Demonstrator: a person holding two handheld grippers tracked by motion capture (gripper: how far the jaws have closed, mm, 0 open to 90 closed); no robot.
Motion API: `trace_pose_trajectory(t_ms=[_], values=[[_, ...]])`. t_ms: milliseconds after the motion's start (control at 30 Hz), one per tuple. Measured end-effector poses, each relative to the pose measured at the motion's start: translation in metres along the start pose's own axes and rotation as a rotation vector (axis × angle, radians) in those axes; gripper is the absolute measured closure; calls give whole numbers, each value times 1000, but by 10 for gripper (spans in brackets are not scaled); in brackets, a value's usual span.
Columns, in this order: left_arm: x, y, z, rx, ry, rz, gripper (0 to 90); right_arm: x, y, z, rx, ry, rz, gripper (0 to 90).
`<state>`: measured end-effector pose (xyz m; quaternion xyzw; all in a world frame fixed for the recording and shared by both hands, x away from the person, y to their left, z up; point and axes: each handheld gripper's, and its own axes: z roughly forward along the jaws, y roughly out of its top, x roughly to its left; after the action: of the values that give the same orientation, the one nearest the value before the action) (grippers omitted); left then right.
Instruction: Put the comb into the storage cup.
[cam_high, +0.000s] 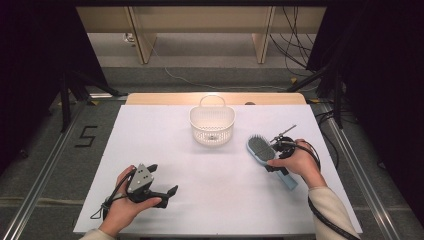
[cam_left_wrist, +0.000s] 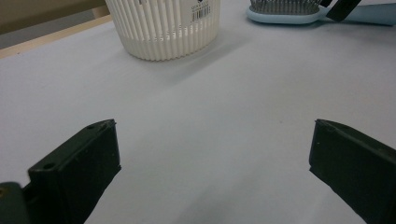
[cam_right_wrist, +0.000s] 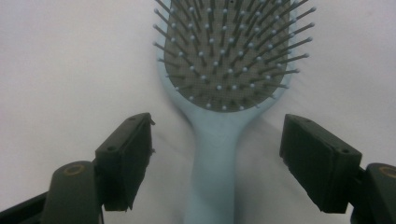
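1. Right gripper (cam_right_wrist: 217, 154), which I steer from afar: jaws spread, one on each side of the hairbrush (cam_right_wrist: 229, 93) handle, pads clear of it; nothing grasped.
2. Hairbrush, pale blue, bristles up, lying flat on the white tabletop (cam_high: 200, 165) at its right side; in the high view (cam_high: 265, 152) the person's right hand (cam_high: 295, 162) covers the middle of the handle.
3. Left gripper (cam_left_wrist: 212, 168): released, jaws wide apart over bare tabletop, held low at the near left (cam_high: 162, 182).
4. White slatted basket (cam_high: 212, 125), upright with its handle raised, at the far middle of the tabletop, just left of the brush head, apart from it.
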<state>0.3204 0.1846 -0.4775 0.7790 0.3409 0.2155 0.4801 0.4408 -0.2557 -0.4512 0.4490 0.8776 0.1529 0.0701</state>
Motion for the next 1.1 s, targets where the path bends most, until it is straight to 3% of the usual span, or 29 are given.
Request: trace_pose_trajectory(t_ms=[367,567,1100], values=[[0,0,0,-1,-1,-1,15,4,2,5,47,-18,-18,297],[0,0,0,-1,-1,-2,15,5,5,8,82,-20,-3,332],[0,0,0,-2,-2,-3,17,6,10,9,119,-43,-2,429]])
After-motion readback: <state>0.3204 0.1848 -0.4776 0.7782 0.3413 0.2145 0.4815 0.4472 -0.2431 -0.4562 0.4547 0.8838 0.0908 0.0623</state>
